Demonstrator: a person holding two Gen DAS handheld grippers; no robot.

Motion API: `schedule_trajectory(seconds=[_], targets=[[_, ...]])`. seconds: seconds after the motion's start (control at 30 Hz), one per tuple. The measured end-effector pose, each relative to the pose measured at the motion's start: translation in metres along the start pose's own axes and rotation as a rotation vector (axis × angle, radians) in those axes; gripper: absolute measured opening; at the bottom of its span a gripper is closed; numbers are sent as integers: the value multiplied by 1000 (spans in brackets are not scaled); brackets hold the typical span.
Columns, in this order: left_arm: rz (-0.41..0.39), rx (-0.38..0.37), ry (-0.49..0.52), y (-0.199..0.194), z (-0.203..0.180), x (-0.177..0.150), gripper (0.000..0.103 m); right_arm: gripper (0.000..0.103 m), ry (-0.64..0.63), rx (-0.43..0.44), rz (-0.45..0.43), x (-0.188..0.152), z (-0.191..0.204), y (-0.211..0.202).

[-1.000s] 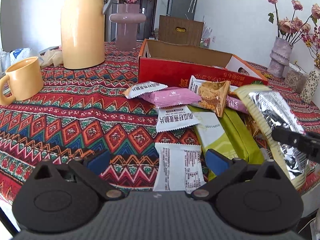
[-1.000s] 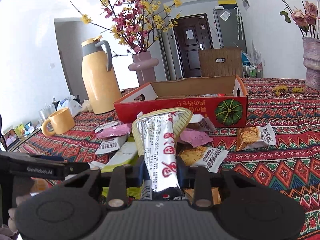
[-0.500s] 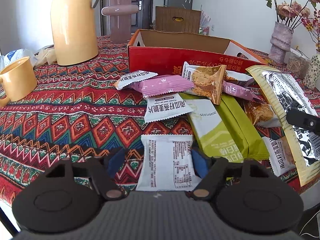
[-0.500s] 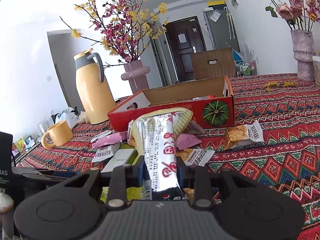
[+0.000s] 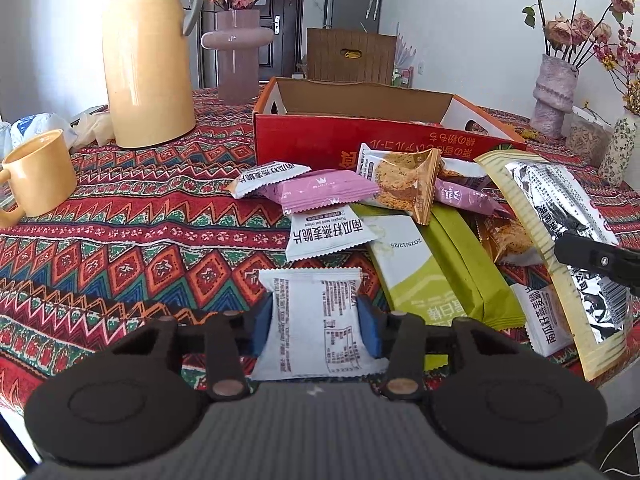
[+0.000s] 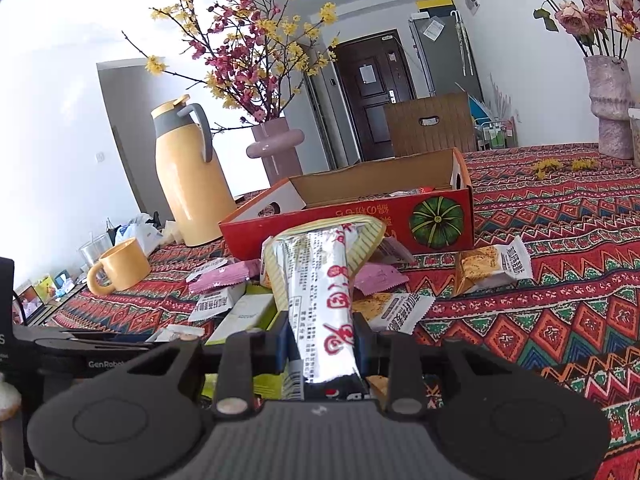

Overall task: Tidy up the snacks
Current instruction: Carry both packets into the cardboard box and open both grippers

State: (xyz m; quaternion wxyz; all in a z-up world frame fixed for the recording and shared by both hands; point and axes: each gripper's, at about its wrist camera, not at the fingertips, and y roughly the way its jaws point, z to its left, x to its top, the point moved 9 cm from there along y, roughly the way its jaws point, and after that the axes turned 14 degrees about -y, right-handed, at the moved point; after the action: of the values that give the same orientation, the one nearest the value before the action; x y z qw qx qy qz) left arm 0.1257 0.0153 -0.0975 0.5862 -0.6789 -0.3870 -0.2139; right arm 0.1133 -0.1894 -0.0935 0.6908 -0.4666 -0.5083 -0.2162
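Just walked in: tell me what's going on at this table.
A person with two handheld grippers is sorting snacks on a table under a patterned red tablecloth. The left gripper has just been closing its jaws around a small white snack packet, and its blue pads now press on the packet's sides. The right gripper is shut on a long silver-and-cream snack bag, held above the pile. The open red cardboard box waits behind the loose packets.
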Motion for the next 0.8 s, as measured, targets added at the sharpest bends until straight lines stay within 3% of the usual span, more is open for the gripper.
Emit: schedule_trajectory(seconds=[0.33,0.8], targets=[[-67,-18,-5,-16,-5,22,45,30,-5,-10,-35,16,-1,-3],[-147,-61,-10,-7,-26,82,45,30,4,-22,-92,60,-20,19]])
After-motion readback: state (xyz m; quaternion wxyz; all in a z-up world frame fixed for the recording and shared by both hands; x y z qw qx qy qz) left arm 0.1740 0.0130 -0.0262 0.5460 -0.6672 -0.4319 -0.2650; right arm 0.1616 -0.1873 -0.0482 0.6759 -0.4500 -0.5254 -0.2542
